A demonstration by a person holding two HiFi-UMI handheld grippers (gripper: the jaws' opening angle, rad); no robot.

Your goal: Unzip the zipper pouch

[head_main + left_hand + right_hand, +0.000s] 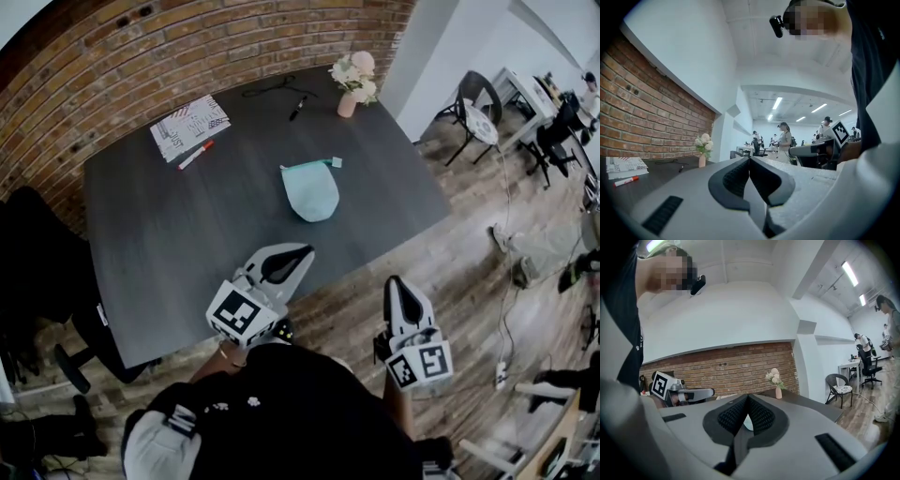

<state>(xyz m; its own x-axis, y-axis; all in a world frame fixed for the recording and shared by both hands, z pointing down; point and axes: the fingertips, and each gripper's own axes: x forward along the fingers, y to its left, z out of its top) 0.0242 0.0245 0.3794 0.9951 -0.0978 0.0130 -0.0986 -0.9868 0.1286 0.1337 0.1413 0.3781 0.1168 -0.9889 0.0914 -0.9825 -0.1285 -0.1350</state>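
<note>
A pale mint zipper pouch (311, 189) lies flat on the dark grey table (169, 244), near its middle, with a small tag at its upper right corner. My left gripper (302, 251) hovers over the table's near edge, short of the pouch, shut and holding nothing. My right gripper (395, 282) is off the table's near edge over the wooden floor, also shut and empty. In the left gripper view its jaws (749, 161) meet with nothing between them. Through the right gripper (747, 399) a sliver of the pouch (748, 423) shows beyond the closed pads.
A printed booklet (188, 126) and a red marker (196, 155) lie at the table's far left. A black pen (297, 108), a black cable (272, 87) and a small vase of flowers (353, 82) stand at the far side by the brick wall. Office chairs (476, 117) and people (783, 139) are off to the right.
</note>
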